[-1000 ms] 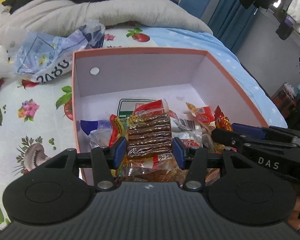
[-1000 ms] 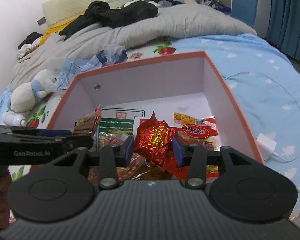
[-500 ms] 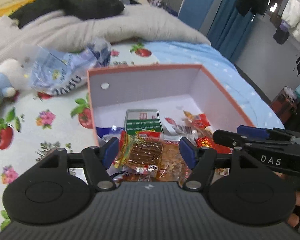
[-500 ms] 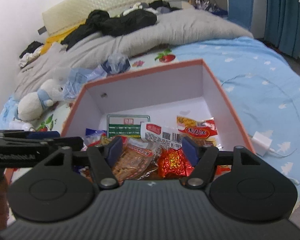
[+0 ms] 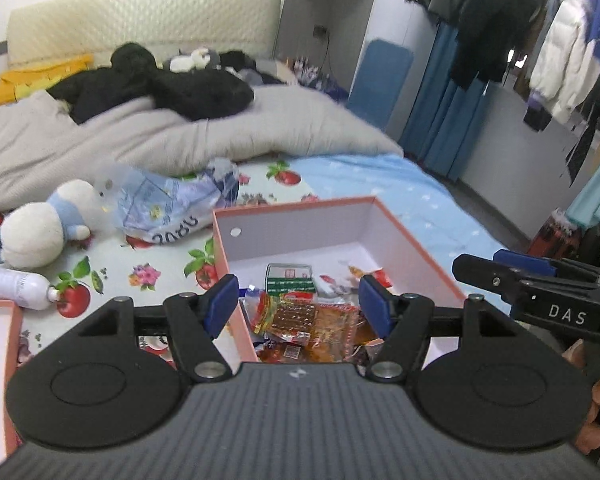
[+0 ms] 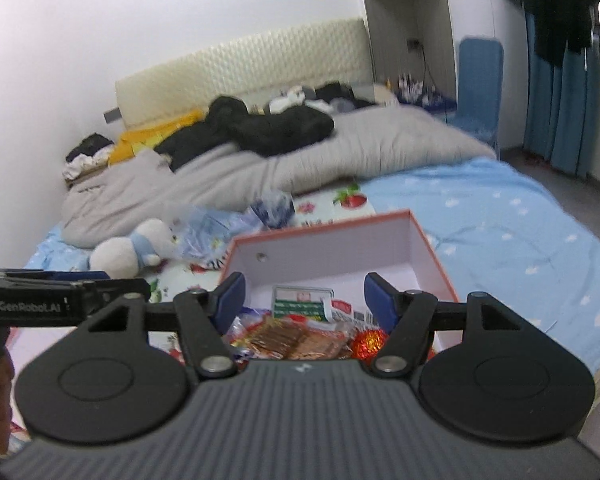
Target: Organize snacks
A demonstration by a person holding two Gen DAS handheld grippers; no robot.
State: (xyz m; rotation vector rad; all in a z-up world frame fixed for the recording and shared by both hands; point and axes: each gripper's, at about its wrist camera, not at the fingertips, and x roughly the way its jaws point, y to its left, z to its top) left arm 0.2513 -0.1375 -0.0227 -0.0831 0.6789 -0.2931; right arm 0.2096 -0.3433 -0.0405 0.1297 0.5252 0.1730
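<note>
A pink-rimmed box (image 5: 400, 236) with a white inside stands on the bed and holds several snacks. Among them are a brown cracker pack (image 5: 296, 314), a green-and-white packet (image 5: 289, 279) and a red foil snack (image 6: 370, 340). My left gripper (image 5: 298, 300) hovers above the box's near left corner, open, with nothing between its blue pads. My right gripper (image 6: 304, 296) hangs above the box's near edge, also open and empty. The same box (image 6: 428, 248) and cracker pack (image 6: 280, 336) show below it. The near part of the box is hidden behind both gripper bodies.
On the flowered sheet left of the box lie a white plush toy (image 5: 40, 232), a crumpled plastic bag (image 5: 172, 208) and a white bottle (image 5: 12, 284). A second pink-rimmed piece (image 5: 0, 340) sits at the left edge. A grey duvet (image 5: 180, 140) lies behind; clothes hang at right.
Both grippers opened: the left let go of the cracker pack, the right let go of the red foil snack. Both then rose and drew back from the box, which now looks smaller.
</note>
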